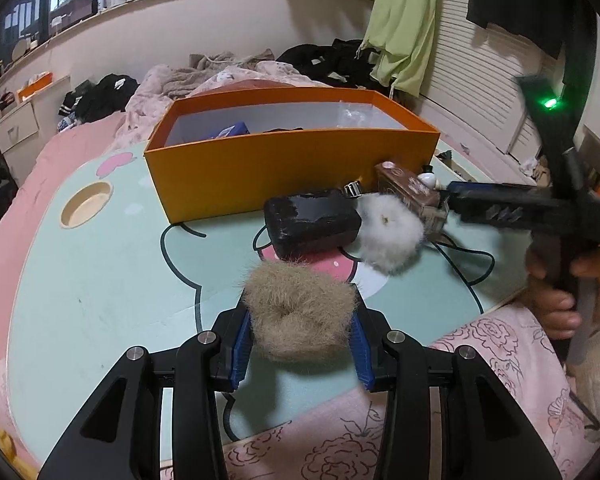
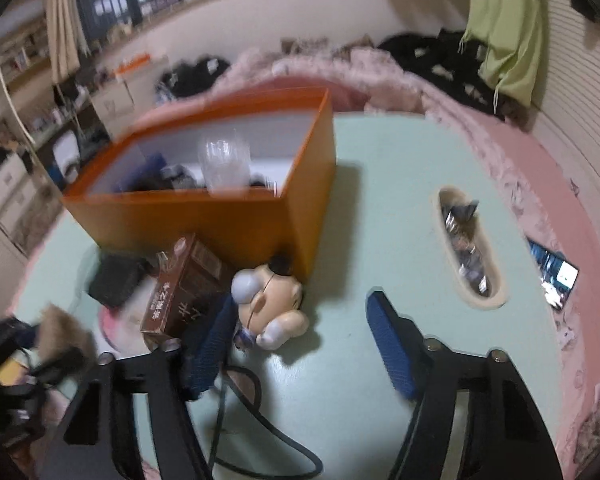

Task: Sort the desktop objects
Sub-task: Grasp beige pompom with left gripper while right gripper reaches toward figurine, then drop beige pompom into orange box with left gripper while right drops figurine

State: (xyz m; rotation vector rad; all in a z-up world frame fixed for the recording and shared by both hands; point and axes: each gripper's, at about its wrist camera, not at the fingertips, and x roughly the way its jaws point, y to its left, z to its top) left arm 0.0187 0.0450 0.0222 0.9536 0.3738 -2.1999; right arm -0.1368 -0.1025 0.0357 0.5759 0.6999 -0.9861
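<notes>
The left gripper has its blue-padded jaws closed against the sides of a tan fuzzy ring-shaped scrunchie. Beyond it lie a black rectangular case and a white fluffy pompom, then the orange cardboard box. The right gripper stands partly open around nothing, a cream plastic figurine just inside its left finger, a brown carton beside that on the mint-green table.
</notes>
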